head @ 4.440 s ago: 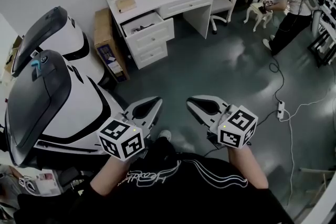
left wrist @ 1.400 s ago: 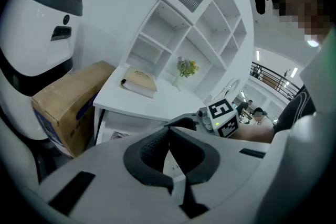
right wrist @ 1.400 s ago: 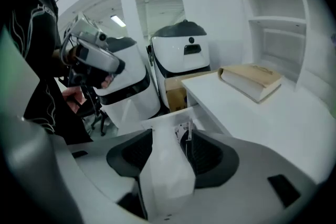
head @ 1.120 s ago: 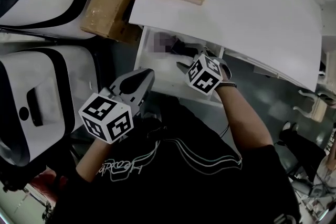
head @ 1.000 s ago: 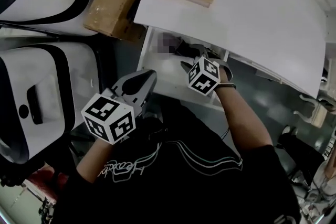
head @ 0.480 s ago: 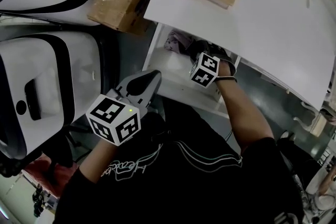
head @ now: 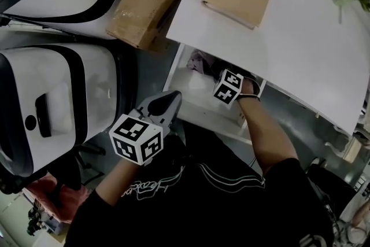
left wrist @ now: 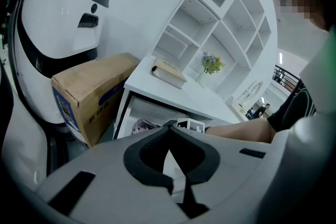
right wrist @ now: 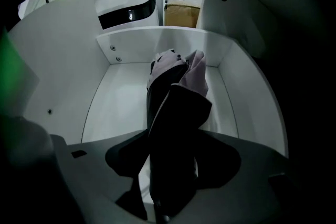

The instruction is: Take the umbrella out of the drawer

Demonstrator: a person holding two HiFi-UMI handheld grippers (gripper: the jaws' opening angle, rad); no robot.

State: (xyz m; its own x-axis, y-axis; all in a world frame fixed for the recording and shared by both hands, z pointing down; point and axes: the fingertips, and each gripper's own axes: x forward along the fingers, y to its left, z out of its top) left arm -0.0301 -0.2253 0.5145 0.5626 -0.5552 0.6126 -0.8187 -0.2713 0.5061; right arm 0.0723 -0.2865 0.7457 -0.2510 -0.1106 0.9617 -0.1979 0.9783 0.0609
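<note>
The right tongs [head: 214, 70] are reaching inside the open drawer [right wrist: 131, 45], clenching round the folded umbrella [right wrist: 176, 89] (dark fabric, pale lilac at its far end), which is stretching ahead of them within the drawer. The left tongs [left wrist: 169, 139] are hovering pressed together and empty, just outside the drawer's front.

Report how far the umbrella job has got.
Done: the drawer is open and the right gripper is inside it. In hand: its jaws are closed on the umbrella, which is not yet out of the drawer. Left: lift it clear. The left gripper is shut and empty, outside the drawer.
</note>
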